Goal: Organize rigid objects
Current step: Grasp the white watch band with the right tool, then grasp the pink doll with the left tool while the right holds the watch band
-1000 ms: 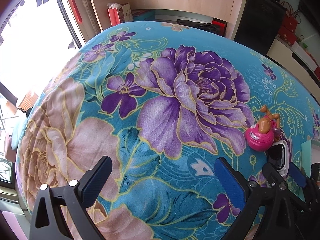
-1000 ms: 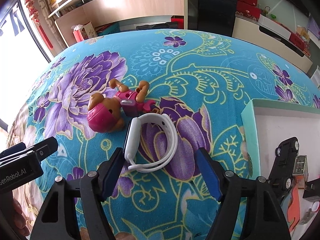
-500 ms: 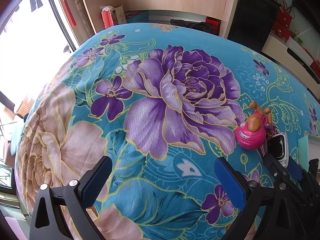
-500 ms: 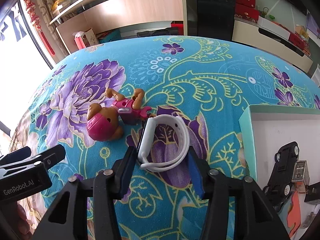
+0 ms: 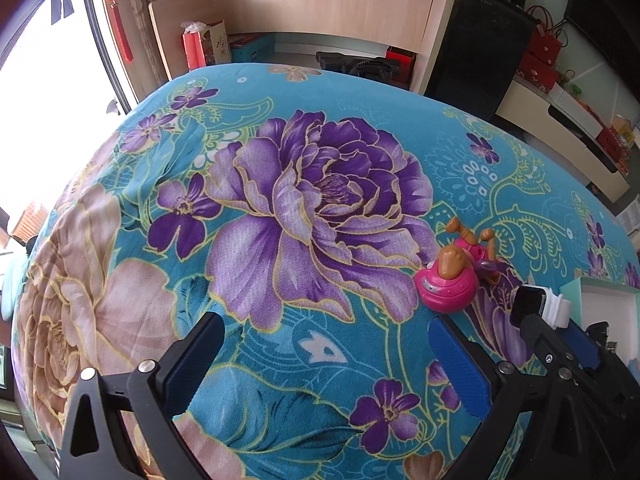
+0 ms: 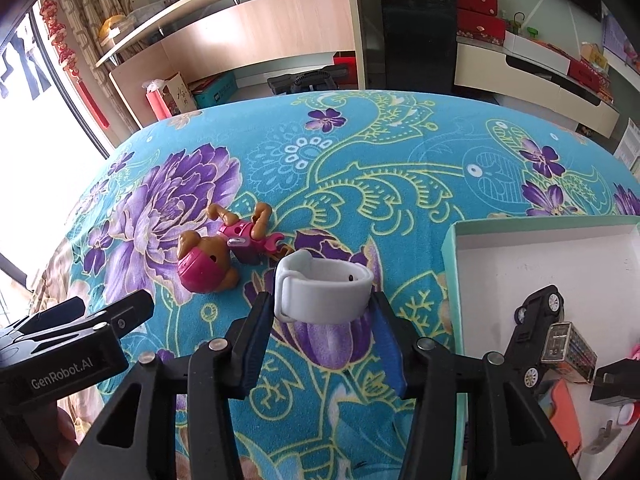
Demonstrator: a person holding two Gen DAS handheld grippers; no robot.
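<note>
right gripper (image 6: 322, 312) clamped on white watch (image 6: 322, 294) left of tray (image 6: 454, 280); left gripper (image 5: 320, 356) released. could squirt out, band rounded and flexing.

The black two-finger left gripper (image 5: 324, 364) with blue pads gapes empty over a teal floral blanket (image 5: 280, 208). At three o'clock lies a pink-and-tan plastic puppy figure (image 5: 452, 284); beyond it, a white-strapped smartwatch (image 5: 540, 306).
</note>
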